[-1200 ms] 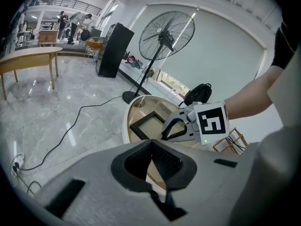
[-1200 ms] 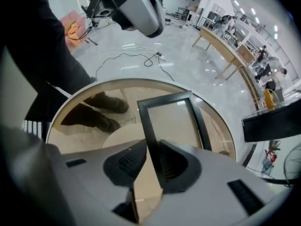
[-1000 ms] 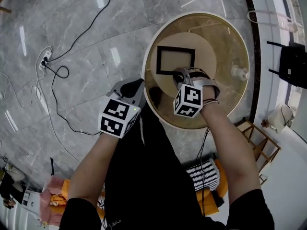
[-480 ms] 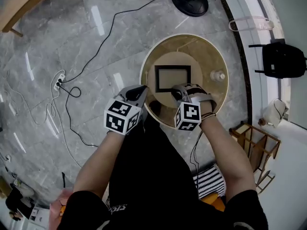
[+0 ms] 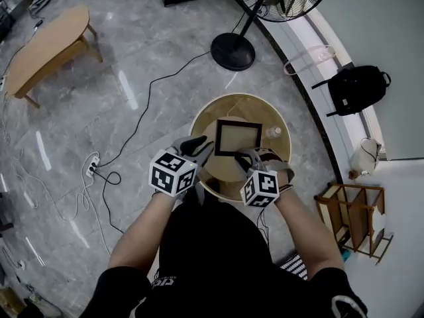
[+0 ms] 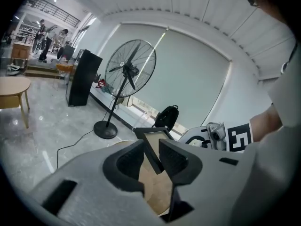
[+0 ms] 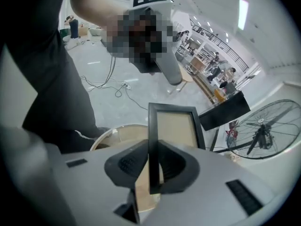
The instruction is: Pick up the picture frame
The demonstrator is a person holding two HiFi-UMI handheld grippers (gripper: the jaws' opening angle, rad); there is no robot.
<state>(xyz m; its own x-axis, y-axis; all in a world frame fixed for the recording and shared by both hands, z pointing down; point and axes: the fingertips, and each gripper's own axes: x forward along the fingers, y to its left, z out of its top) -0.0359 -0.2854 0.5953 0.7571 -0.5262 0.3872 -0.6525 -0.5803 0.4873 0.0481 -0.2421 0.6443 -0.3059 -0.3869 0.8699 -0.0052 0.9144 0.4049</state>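
We see the right gripper [image 7: 154,166] pinching the picture frame [image 7: 176,126] by one long side. Its two dark pads are closed on the black moulding, and the frame stands on edge between them. From the head view the frame hangs over the round table [image 5: 265,108], lifted off its top, with the pale panel facing up towards us.

The left gripper [image 6: 151,153] comes in at the frame's opposite side. Its jaws have just been opening and now stand spread. A corner of the frame shows in the gap between them, with light visible beside the left pad, so they are not clamped on it (whether the other pad brushes the moulding we cannot tell). So the frame hangs from the right gripper's hold only.

Both marker cubes sit close to our body, one on each side of the frame's near edge.

Around the table we see grey marble floor with loose cables. A standing fan [image 6: 129,69] and a black backpack [image 5: 354,88] are by the curved wall, and a low wooden table [image 5: 46,42] stands well apart at the far left.
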